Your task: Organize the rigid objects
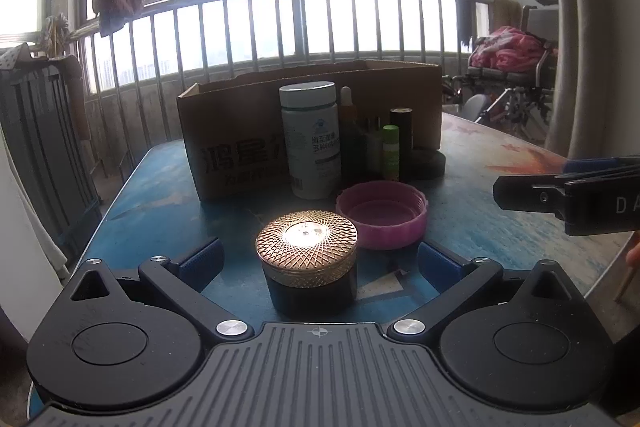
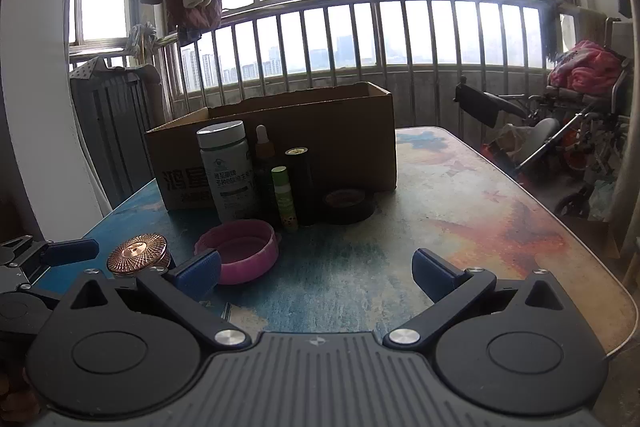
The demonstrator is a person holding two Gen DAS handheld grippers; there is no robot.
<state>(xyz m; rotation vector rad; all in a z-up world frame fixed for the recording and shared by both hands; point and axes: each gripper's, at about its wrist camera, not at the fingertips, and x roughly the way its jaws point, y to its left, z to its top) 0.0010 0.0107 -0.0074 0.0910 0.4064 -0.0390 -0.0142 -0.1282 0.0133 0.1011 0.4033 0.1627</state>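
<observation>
Item: dark jar with gold lattice lid (image 1: 307, 263), standing upright on the table (image 1: 480, 211), near edge, just in front of the pink cap (image 1: 382, 221) lying open side up.

Left gripper (image 1: 318, 261): fingers are standing wide apart, gripping nothing. The jar is sitting squarely between the two blue pads (image 1: 202, 261), slightly deeper than their tips, with clear space on both sides. Its axis is vertical, so a straight closing of the fingers would likely meet its round wall.

Right gripper (image 2: 316, 275): fingers are likewise spread wide and empty, hovering over bare tabletop; the jar is lying off to its left, beyond its left finger. The left hand is therefore the nearer one.

Behind: white bottle (image 1: 310, 141), dropper bottle (image 1: 349, 131), green tube (image 1: 391, 153), dark cylinder (image 1: 401, 139) and tape roll (image 2: 348, 205), lined up before the cardboard box (image 1: 240, 147).
</observation>
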